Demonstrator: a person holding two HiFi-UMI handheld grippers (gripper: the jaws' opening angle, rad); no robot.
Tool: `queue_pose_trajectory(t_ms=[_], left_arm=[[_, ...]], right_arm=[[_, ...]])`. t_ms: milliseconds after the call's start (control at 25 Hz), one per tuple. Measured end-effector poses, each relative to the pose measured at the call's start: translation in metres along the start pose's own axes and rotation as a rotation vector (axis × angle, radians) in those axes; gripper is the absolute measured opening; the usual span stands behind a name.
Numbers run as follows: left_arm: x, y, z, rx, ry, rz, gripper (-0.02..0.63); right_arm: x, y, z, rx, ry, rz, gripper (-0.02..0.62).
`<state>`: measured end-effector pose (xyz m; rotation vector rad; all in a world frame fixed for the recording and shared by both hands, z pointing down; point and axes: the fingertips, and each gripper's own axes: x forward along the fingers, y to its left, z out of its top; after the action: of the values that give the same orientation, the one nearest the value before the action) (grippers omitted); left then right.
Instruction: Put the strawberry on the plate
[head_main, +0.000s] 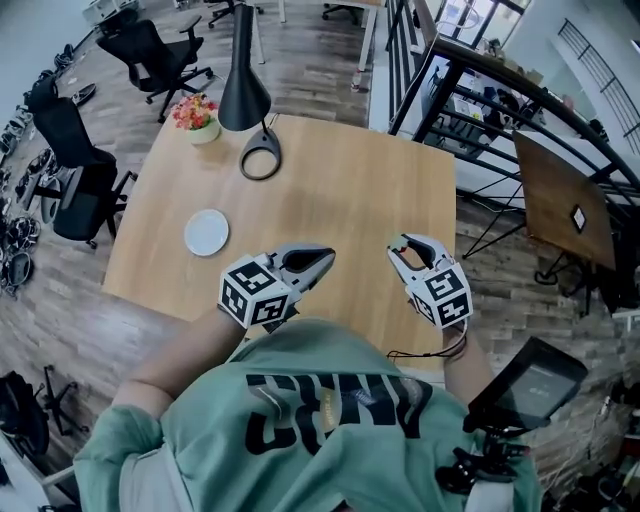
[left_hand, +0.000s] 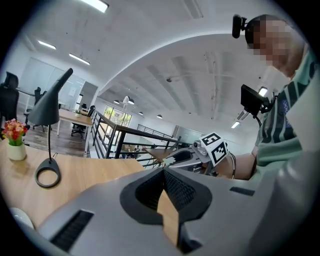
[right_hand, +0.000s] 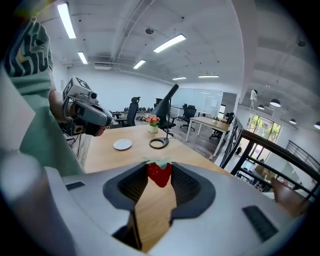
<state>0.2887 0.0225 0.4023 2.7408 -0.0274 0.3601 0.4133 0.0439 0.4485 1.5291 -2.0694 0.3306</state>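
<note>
Right tool (right_hand: 159, 169) is clamped on the strawberry (right_hand: 159, 177), over the worktop (head_main: 340, 190) near its front edge. Left tool (left_hand: 163, 171): jaws together, nothing between them. The plate (head_main: 206, 232) lies well apart, beyond the left tool.

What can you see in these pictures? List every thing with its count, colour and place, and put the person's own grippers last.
table: one, light wood, centre of the head view
plate: one, white, nothing on it, on the table's left part
lamp: one, black, at the table's far edge
flowers: one small pot, red and pink blooms, on the table's far left corner
strawberry: one, red with green leaves, between the right gripper's jaws
chairs: at least two, black, on the floor left of the table
second table: one, dark brown, off to the right
left gripper: one, grey, jaws together, empty, near the table's near edge
right gripper: one, grey, shut on the strawberry, near the table's near edge
</note>
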Motion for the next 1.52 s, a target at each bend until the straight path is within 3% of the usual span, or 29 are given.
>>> queue_pose_trajectory(t_ms=[440,800,1120,1520], left_arm=[[-0.109,0.048,0.006,0.011,-0.025,-0.044,0.002],[-0.189,0.096,0.007,-0.020,-0.058,-0.024,0.002],[-0.255,0.160,-0.004,-0.072,-0.095,0.082,0.002],[-0.333,0.255,-0.026,-0.129,-0.137,0.286,0.002]], right_arm=[[0.043,0.082,0.061,0.017,0.001,-0.032,0.147],[0.095,0.145,0.114,-0.018,0.012,0.009,0.147],[0.168,0.190,0.148,-0.070,0.027,0.113,0.147],[0.278,0.241,0.190,-0.153,0.029,0.276,0.147]])
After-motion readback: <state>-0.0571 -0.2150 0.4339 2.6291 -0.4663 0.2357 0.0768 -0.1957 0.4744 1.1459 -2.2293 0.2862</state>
